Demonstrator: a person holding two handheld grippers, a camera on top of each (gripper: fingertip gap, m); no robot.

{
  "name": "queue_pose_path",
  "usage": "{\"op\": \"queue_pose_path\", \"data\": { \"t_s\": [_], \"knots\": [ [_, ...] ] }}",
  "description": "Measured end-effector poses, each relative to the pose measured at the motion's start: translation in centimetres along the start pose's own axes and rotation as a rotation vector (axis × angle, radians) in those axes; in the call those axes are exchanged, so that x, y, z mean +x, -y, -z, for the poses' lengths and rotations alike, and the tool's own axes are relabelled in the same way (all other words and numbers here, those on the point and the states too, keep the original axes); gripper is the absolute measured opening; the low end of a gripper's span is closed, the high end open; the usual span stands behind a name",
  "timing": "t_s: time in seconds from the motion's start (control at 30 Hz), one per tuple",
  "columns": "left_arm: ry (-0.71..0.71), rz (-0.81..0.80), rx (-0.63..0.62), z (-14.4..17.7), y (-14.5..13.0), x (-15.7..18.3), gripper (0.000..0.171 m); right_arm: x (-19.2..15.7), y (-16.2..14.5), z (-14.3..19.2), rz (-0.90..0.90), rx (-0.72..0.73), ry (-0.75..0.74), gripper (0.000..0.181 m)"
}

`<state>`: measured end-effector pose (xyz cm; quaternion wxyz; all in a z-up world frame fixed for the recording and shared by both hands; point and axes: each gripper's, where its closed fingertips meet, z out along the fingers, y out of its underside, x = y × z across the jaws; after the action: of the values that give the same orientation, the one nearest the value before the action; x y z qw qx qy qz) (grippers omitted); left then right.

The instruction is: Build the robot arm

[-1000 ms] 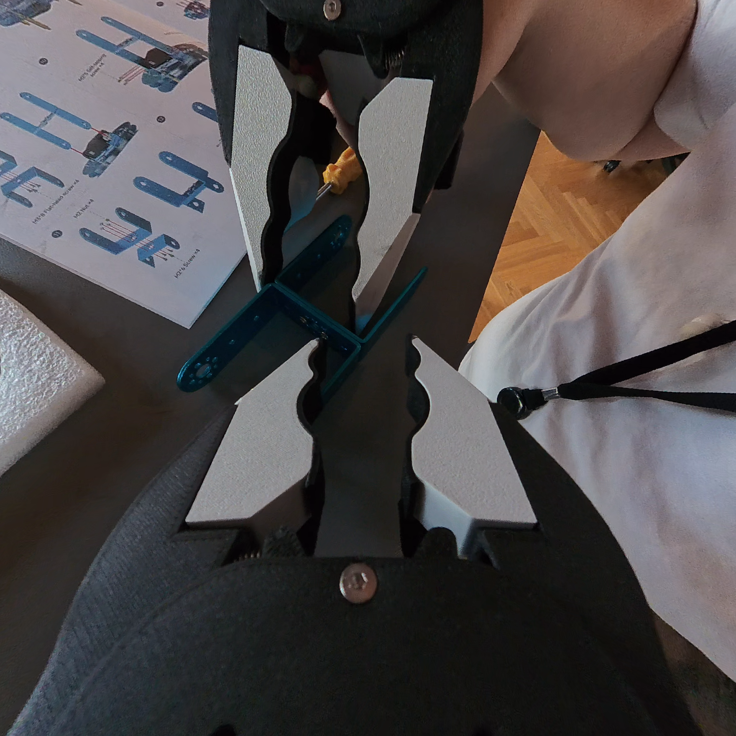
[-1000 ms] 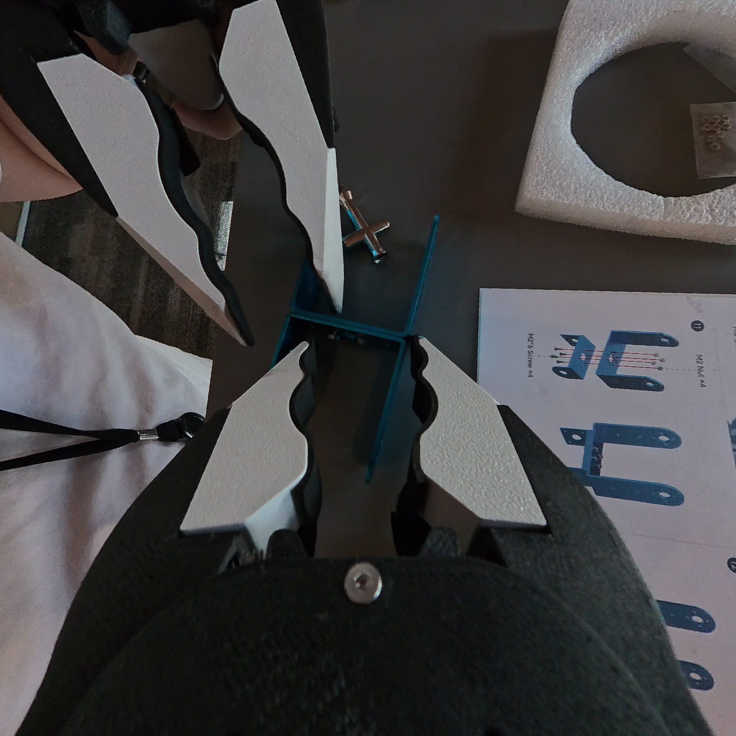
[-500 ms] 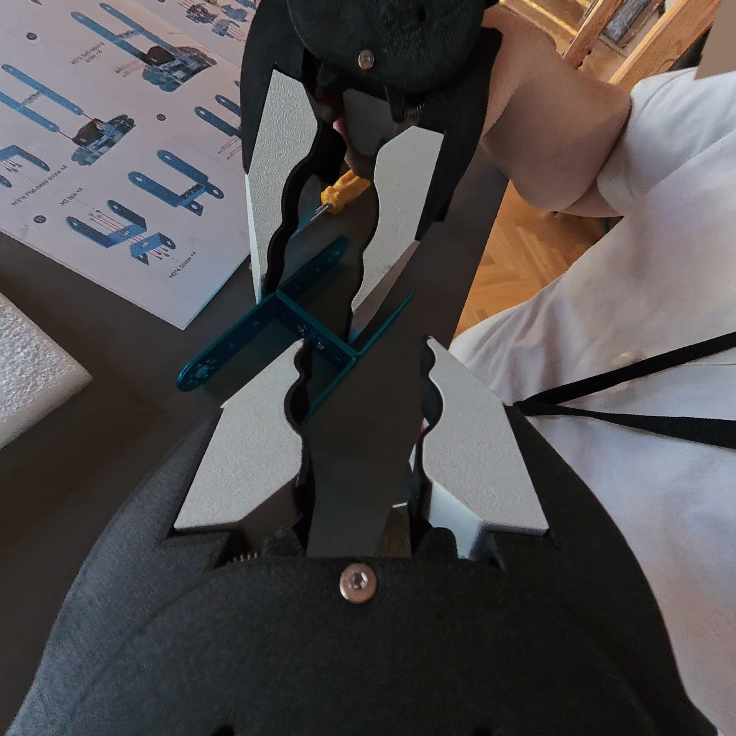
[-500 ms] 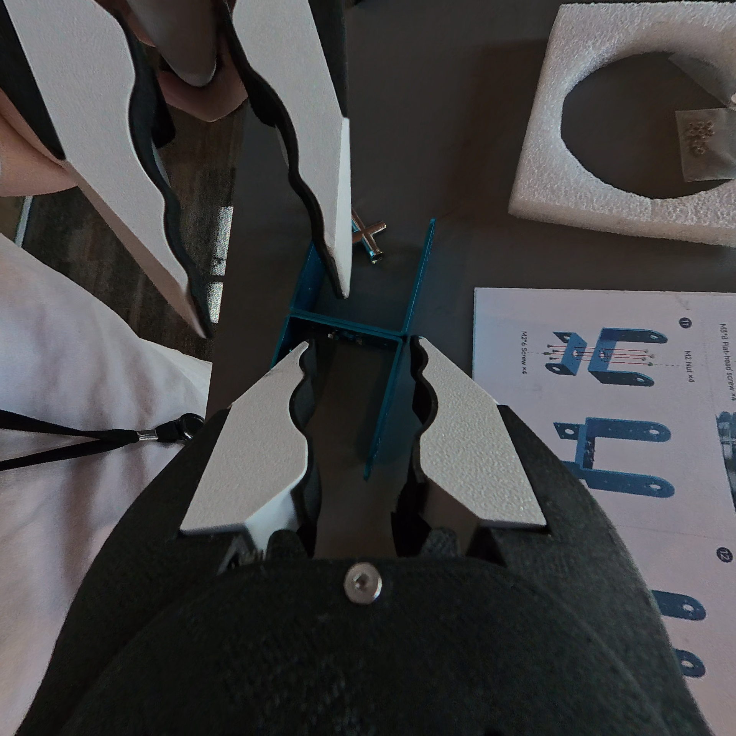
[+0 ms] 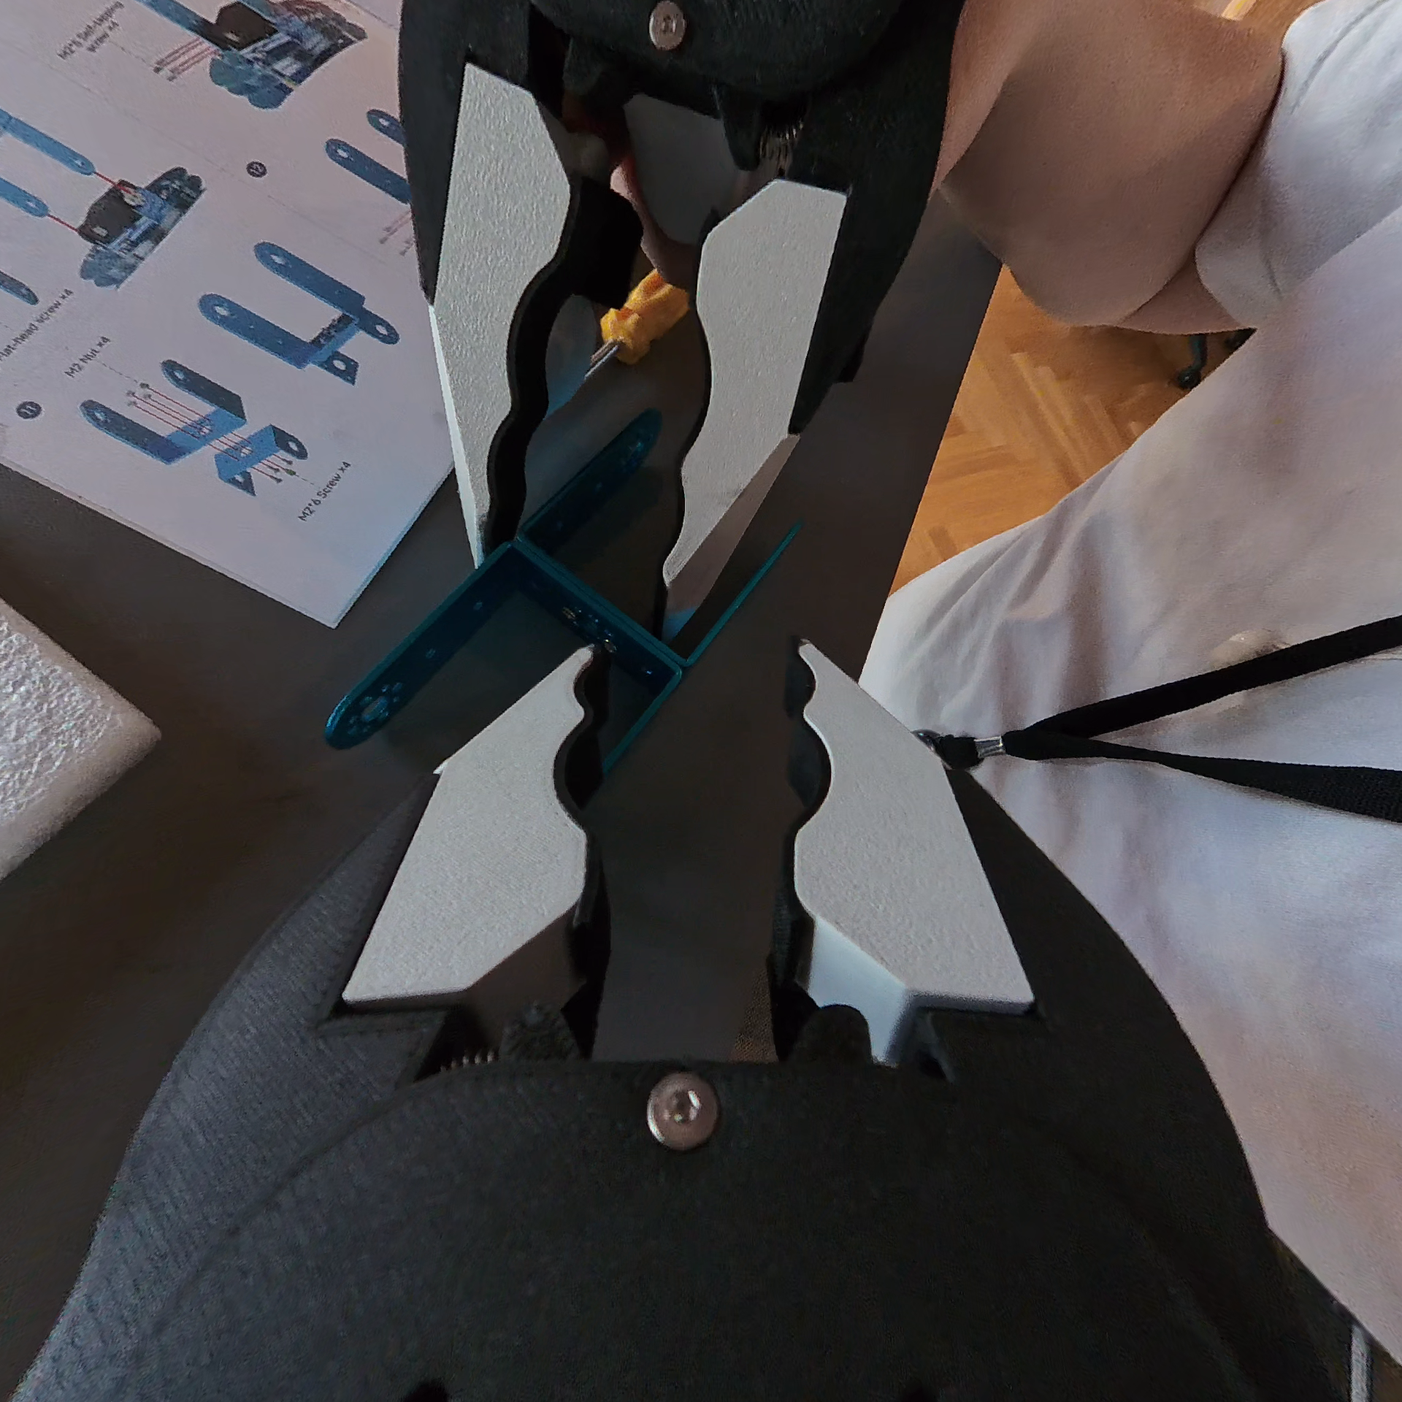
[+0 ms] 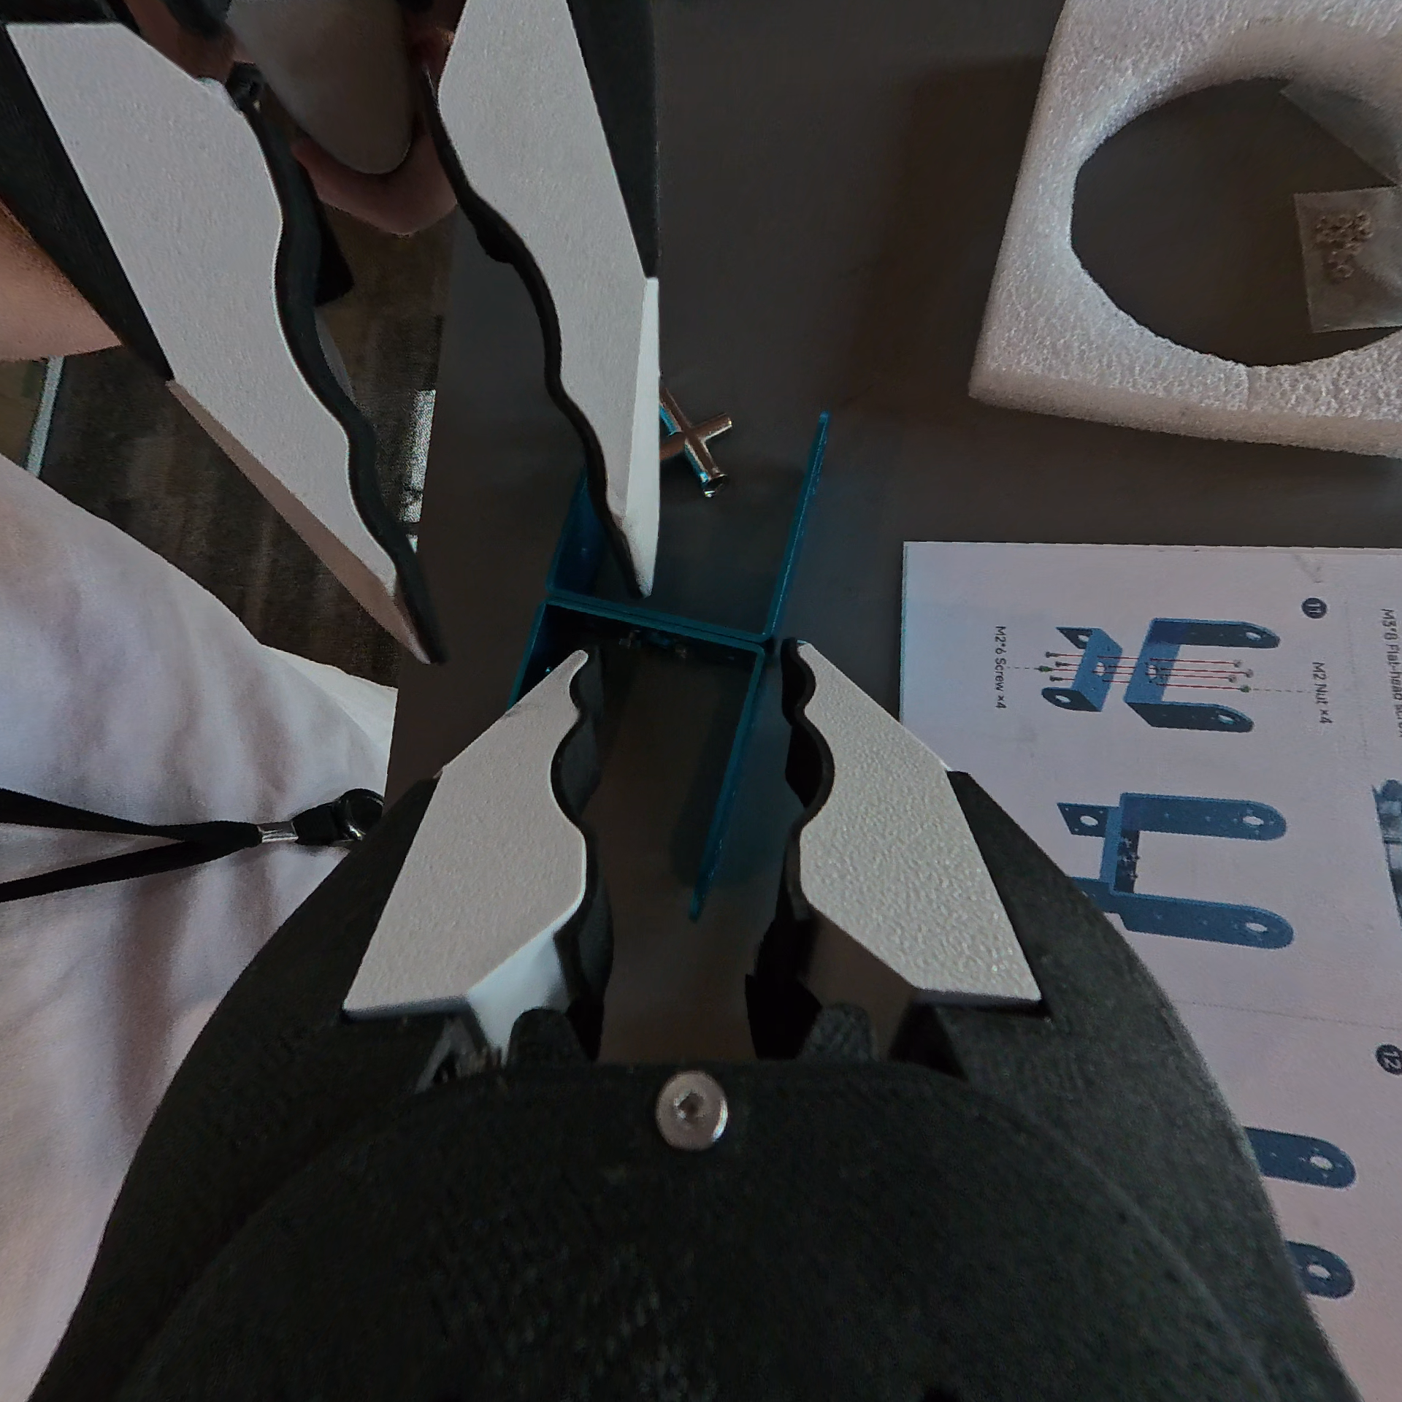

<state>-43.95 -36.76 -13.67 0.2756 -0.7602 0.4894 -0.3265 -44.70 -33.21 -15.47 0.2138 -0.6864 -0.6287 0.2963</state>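
Two blue metal U-brackets (image 5: 576, 607) stand joined back to back on the dark table (image 5: 190, 683); they also show in the right wrist view (image 6: 728, 759). My left gripper (image 5: 694, 652) is open, with one bracket arm between its fingers, close to the left finger. My right gripper (image 6: 683, 652) is open and faces it from the other side, straddling an arm of the other bracket. Neither jaw is closed on the metal. Each gripper shows at the top of the other's view, the right gripper (image 5: 576, 569) and the left gripper (image 6: 531, 622).
A yellow-handled screwdriver (image 5: 645, 319) and a metal cross wrench (image 6: 694, 447) lie beside the brackets. An instruction sheet (image 6: 1138, 759) and a white foam block (image 6: 1183, 379) holding a small bag of parts (image 6: 1343, 250) lie nearby. The table edge and a person's white shirt (image 5: 1138, 759) are close.
The left gripper tilted and shifted a little, then came back near the brackets. The right gripper and the brackets have stayed in place. Both jaws keep the same opening.
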Motion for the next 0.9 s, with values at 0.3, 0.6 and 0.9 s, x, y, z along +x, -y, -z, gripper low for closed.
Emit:
{"op": "queue_pose_path", "data": {
  "t_s": [0.3,0.6,0.9],
  "knots": [
    [-0.011,-0.015,-0.085,-0.3,-0.42,-0.11,0.049,-0.05,-0.02,0.04,0.001,0.002,0.001,0.047],
    [-0.041,-0.011,-0.088,-0.25,-0.27,-0.02,0.047,-0.06,-0.05,-0.08,-0.003,0.003,-0.004,0.046],
    [-0.043,-0.04,-0.071,-0.34,-0.21,0.07,0.039,-0.1,0.0,-0.08,-0.018,0.007,0.005,0.046]
  ]
}}
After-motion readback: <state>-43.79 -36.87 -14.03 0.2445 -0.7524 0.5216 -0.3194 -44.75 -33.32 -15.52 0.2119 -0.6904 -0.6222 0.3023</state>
